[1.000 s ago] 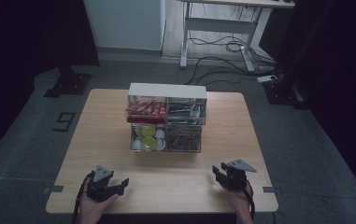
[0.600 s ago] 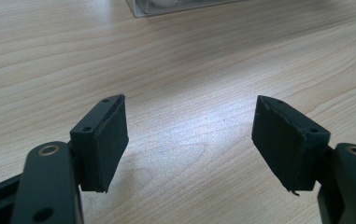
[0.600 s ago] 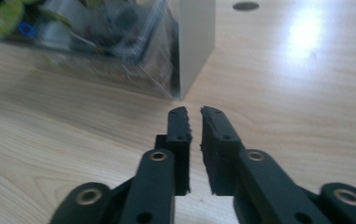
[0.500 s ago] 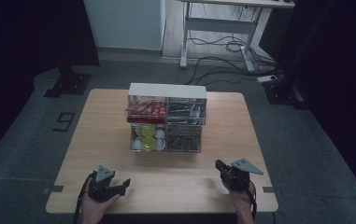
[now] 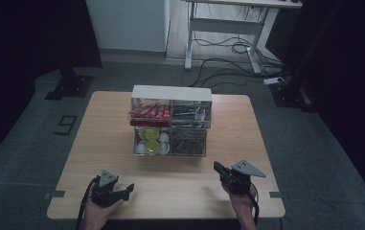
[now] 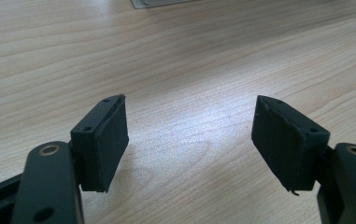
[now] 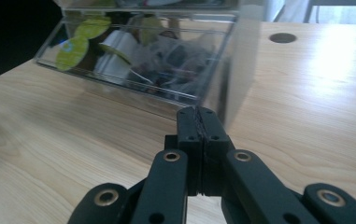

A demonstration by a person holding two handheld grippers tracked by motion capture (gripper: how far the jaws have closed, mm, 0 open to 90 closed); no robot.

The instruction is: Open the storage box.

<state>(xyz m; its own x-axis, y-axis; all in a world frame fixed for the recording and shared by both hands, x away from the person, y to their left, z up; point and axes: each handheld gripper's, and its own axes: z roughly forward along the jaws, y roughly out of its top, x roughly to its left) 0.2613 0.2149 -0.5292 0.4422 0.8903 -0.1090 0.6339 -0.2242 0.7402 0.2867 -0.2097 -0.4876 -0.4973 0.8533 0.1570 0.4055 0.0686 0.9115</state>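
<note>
- As both grippers sit at the near table (image 5: 98, 124) edge, high view: clear organizer (image 5: 171, 122) stands mid-table, well apart from left gripper (image 5: 125, 189) & right gripper (image 5: 218, 168); four bins w/ red packets, dark sachets, pods, wrapped bits.
- Left gripper view: jaws spread wide, nothing btwn, bare wood below.
- Right gripper view: jaws have just been closing, now pressed together, empty; organizer close ahead, tilted bin front w/ pods (image 7: 119, 46).
- Judgement: stiff, slick acrylic, prob. brittle, fairly light; contents small & loose. Best grip is the bin's front lip, gently, not a smooth wall.
</note>
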